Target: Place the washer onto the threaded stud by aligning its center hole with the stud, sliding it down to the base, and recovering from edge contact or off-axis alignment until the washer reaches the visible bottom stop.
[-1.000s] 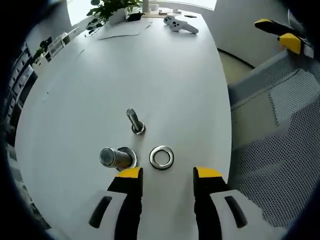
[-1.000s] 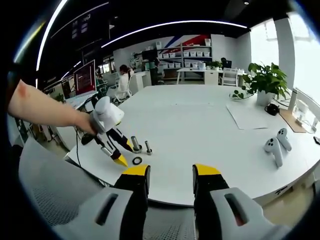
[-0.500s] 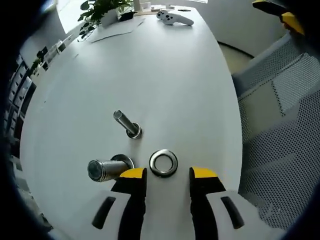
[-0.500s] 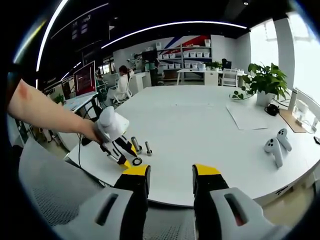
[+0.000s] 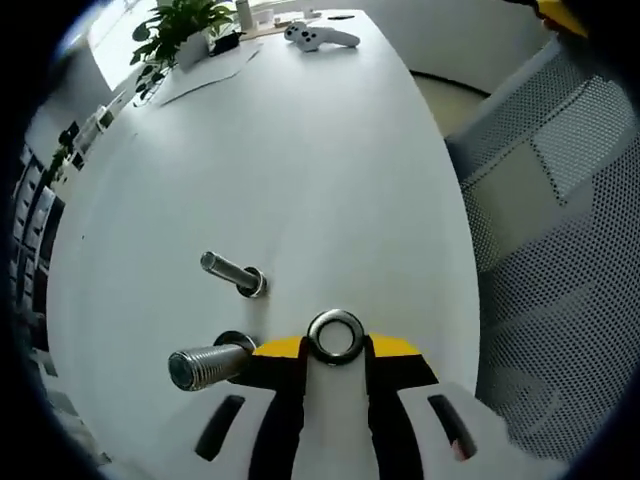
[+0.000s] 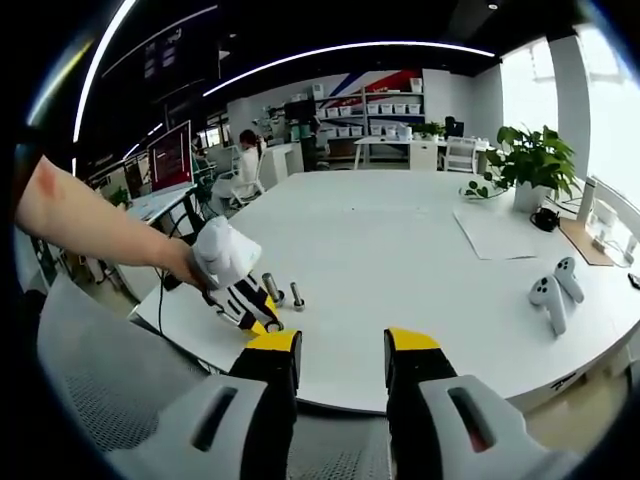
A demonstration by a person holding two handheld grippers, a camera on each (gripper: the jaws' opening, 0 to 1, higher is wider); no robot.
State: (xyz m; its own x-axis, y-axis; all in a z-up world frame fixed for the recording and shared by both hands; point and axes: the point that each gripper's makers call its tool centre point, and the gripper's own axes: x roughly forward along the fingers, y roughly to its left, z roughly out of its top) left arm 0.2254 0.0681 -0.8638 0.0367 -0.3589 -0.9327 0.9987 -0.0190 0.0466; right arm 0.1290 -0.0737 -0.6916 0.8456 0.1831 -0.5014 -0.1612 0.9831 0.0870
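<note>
A steel washer [image 5: 335, 337] lies flat on the white table [image 5: 330, 170], held between the yellow tips of my left gripper [image 5: 336, 350], whose jaws press on both of its sides. A thick threaded stud [image 5: 205, 364] stands just left of the jaws, and a thinner stud [image 5: 232, 273] stands a little farther off. In the right gripper view, a hand holds the left gripper [image 6: 262, 325] low at the table's near left edge, beside the two studs [image 6: 272, 289]. My right gripper [image 6: 335, 345] is open and empty, well back from the table [image 6: 400, 250].
A grey mesh chair [image 5: 560, 250] is close to the table's right edge. White game controllers [image 6: 553, 290], a sheet of paper [image 6: 497, 232] and a potted plant [image 6: 530, 160] sit at the far side. A person [image 6: 243, 160] sits in the background office.
My left gripper has moved forward over the washer and its jaws have closed from wide apart onto the washer's sides. The right gripper has stayed still.
</note>
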